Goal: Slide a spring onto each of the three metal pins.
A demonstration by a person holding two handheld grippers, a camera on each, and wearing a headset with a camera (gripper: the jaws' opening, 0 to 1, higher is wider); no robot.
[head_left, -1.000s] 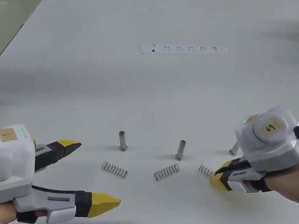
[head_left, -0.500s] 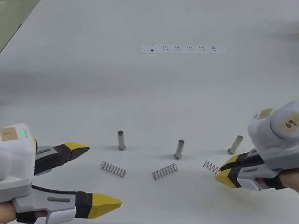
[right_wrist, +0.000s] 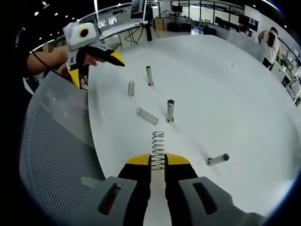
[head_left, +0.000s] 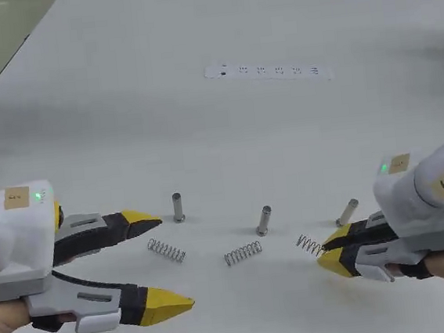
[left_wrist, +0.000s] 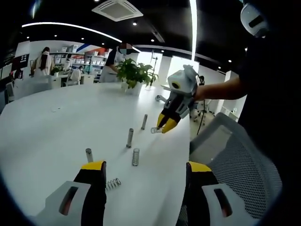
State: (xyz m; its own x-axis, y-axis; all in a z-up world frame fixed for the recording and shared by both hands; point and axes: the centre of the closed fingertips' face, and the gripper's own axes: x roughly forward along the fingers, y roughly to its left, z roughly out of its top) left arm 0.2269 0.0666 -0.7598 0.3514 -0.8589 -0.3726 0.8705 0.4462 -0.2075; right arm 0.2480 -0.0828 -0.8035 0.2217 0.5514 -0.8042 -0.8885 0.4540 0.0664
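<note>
The white table (head_left: 122,105) holds the whole job in a loose row near the person. The left pin (head_left: 178,207) and the middle pin (head_left: 264,220) stand upright. The right pin (head_left: 347,212) shows at a slant, and I cannot tell whether it is standing or lying over. Just nearer than the pins lie the left-hand spring (head_left: 167,250) and the middle spring (head_left: 243,253), both flat on the table and apart from every pin. No pin wears a spring yet. The right-hand spring (head_left: 308,244) is caught by one end in the right gripper (head_left: 325,252), just near-left of the right pin. The jaws are pinched almost together on it, with only the coil's width between the yellow tips. In the right gripper view that spring (right_wrist: 158,150) sticks straight out ahead of the right gripper (right_wrist: 158,159), toward the middle pin (right_wrist: 170,110). The left gripper (head_left: 166,261) hangs at the near left with its jaws spread wide and nothing between them. Its far tip is close beside the left pin, and the left-hand spring lies in the gap between the tips. From the left gripper view, the left gripper (left_wrist: 146,165) looks along the row of pins to the right gripper (left_wrist: 165,128) with its spring (left_wrist: 155,130). A white power strip (head_left: 268,71) lies well beyond, toward the far side. A mesh chair (right_wrist: 56,141) sits at the near edge of the table.
</note>
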